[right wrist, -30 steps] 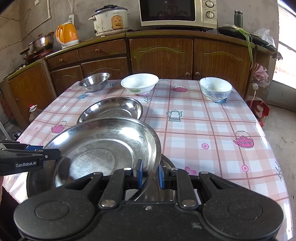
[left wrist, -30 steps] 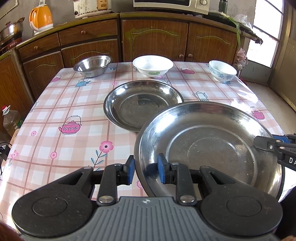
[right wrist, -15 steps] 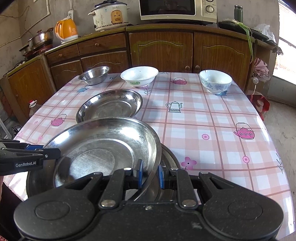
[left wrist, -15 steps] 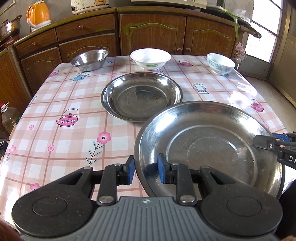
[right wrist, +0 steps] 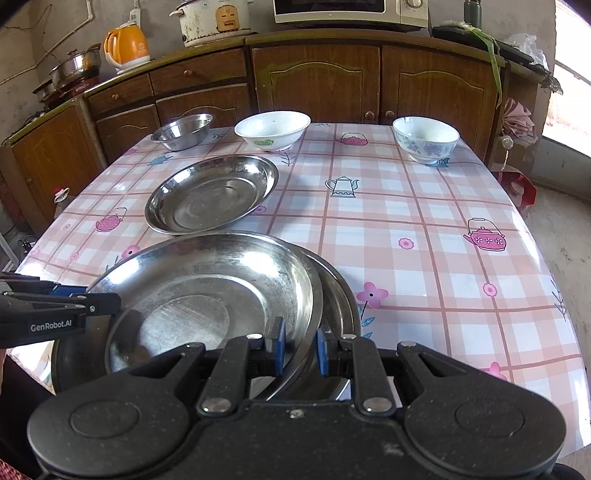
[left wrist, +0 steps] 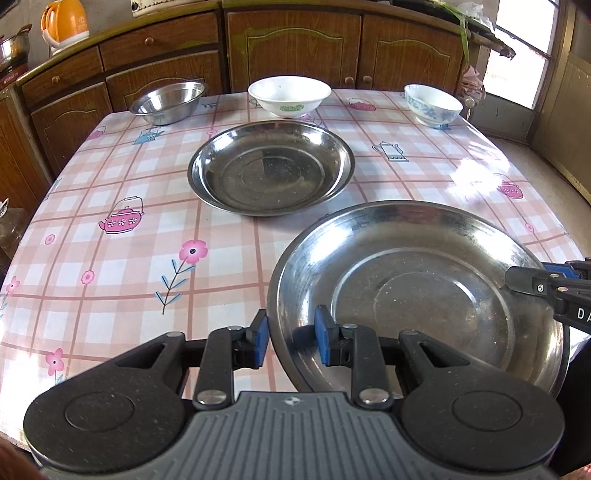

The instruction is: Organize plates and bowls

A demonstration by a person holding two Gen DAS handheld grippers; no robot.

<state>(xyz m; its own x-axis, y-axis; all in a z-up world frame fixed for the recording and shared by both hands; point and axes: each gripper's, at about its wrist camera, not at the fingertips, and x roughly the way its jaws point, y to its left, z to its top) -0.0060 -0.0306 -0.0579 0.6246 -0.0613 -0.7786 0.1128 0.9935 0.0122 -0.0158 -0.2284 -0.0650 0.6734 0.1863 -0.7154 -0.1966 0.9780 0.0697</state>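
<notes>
At the far left of the bench (right wrist: 424,229), which wears a pink checked cloth with teapots and flowers, sits a small steel bowl (right wrist: 183,131). To its right along the far edge stand a white bowl (right wrist: 272,130) with green lettering, and further right a blue-patterned bowl (right wrist: 425,139). Nearer, left of centre, a steel plate (right wrist: 211,194) lies flat on the cloth, apart from the bowls.

At the near edge a large steel plate (left wrist: 417,291) is held between both claws. The left claw (left wrist: 290,338) is closed on the plate's left rim, one blue pad outside the rim and one inside. In the right wrist view the same plate is tilted, its right side raised, and it rests over another steel plate (right wrist: 341,299) of which only the right edge shows beneath. The right claw (right wrist: 298,347) is clamped on the upper plate's right rim, its blue pads either side of the thin metal. Each claw's tip shows at the edge of the other camera's view.

Behind the bench run brown wooden cabinets (right wrist: 321,79), carrying an orange kettle (right wrist: 127,44), a rice cooker (right wrist: 214,20) and a microwave (right wrist: 351,11).
</notes>
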